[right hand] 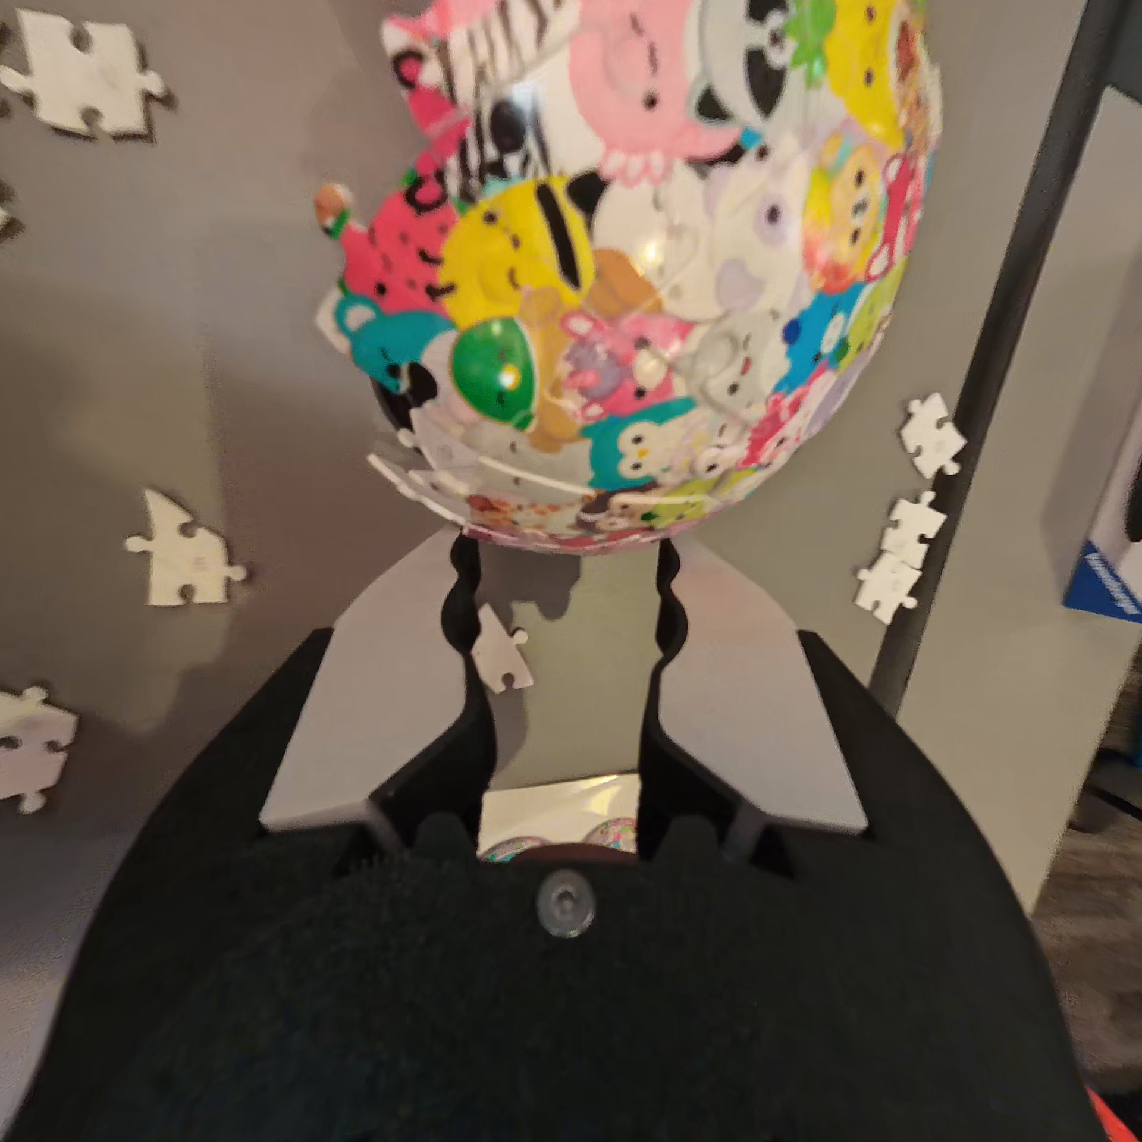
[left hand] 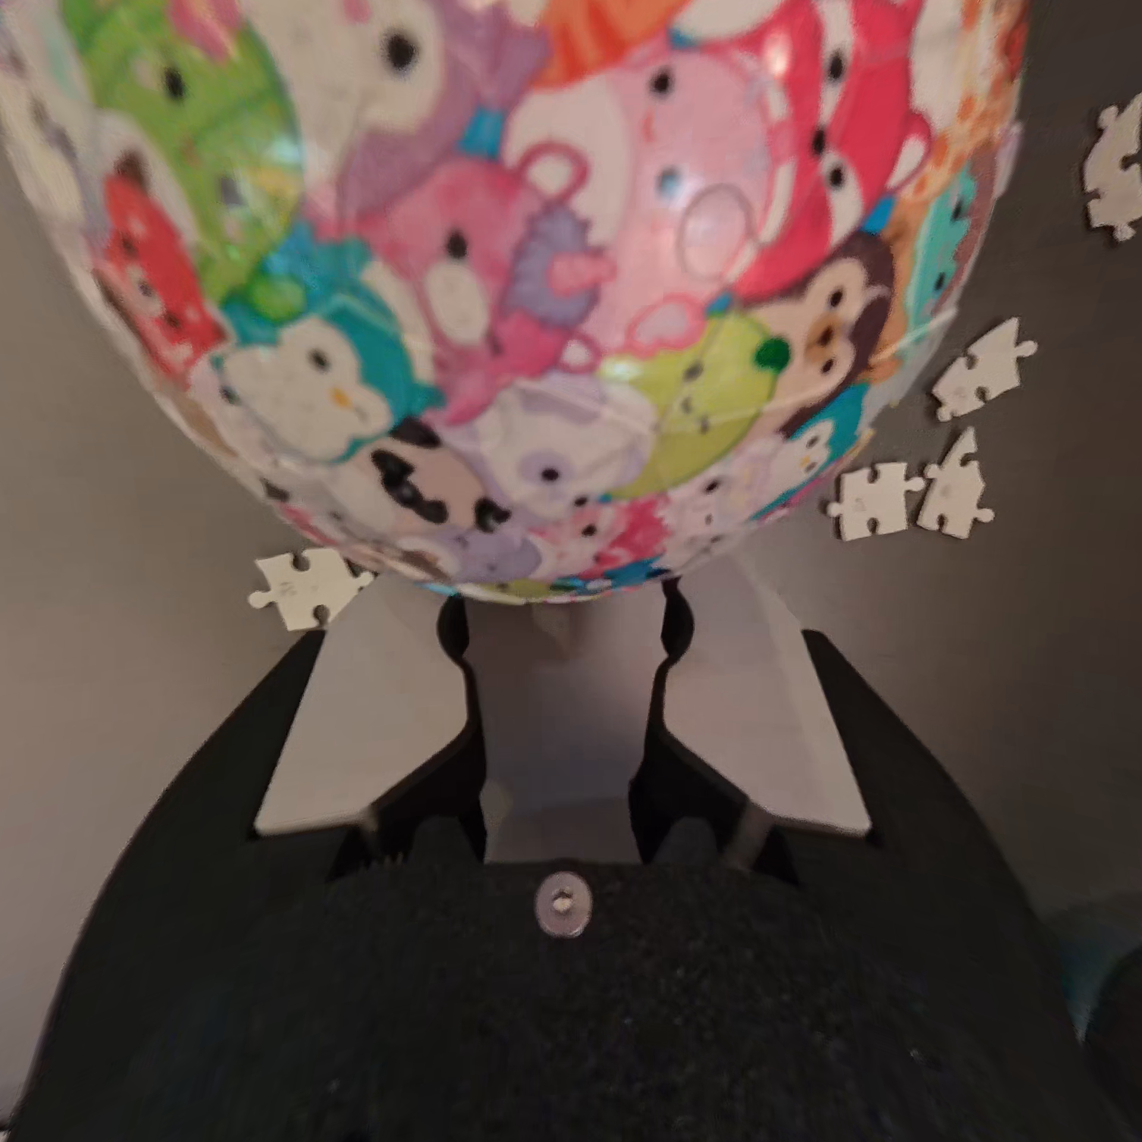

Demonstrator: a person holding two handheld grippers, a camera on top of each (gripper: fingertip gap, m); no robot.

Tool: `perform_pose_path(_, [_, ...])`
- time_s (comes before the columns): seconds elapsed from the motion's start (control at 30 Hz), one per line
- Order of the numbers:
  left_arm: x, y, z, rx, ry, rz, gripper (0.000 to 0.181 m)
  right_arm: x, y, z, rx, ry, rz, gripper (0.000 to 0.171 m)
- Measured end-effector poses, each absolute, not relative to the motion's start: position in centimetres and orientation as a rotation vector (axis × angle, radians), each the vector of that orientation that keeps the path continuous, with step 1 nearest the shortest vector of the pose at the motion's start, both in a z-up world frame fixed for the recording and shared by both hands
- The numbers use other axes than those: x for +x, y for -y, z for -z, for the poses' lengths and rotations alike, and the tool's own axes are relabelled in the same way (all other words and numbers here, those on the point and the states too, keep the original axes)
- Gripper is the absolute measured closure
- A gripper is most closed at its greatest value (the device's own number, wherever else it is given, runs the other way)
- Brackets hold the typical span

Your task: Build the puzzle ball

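Between both grippers the puzzle ball (left hand: 525, 278) is met: the left gripper (left hand: 565, 596) and right gripper (right hand: 565, 550) each stand with jaws parted against its lower edge, nothing clamped between them. Around it, loose pieces (right hand: 185, 556) are scattered white side up on the grey desk (right hand: 154, 371).

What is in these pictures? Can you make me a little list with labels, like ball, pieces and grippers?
ball: colourful puzzle ball, part-built, jagged open edge on one side
loose pieces: white side up on the grey table, several around the ball
left gripper: jaws open, tips by the ball's underside
right gripper: jaws open, tips by the ball's underside; one piece lies by them
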State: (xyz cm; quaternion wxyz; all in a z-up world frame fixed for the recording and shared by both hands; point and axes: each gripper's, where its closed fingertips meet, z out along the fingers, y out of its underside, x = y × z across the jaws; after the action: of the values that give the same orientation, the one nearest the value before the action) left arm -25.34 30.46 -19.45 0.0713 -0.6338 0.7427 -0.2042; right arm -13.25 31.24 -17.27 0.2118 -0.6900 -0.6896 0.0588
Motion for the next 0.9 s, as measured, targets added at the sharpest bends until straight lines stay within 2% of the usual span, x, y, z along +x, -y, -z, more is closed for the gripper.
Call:
perform_pose_path(0.17, [-25.3,-30.7,19.7,-1.883,-2.204,0.53,0.117,-13.4,-31.4,17.9,-1.836,1.853,-0.057,0.108])
perform_pose_path(0.6, [-25.0,-30.1,19.4,-1.884,-2.135,0.492,0.103,-12.7,-30.5,17.5,-1.834,1.738,0.004,0.104])
perform_pose_path(0.77, [-26.0,-30.1,19.3,-1.92,-2.084,0.506,0.099,-10.5,-29.5,16.1,-1.92,1.616,0.015,0.106])
perform_pose_path(0.9, [-27.7,-29.0,18.5,-1.965,-1.925,0.638,0.105,-10.4,-23.5,16.3,-2.087,1.511,-0.144,0.115])
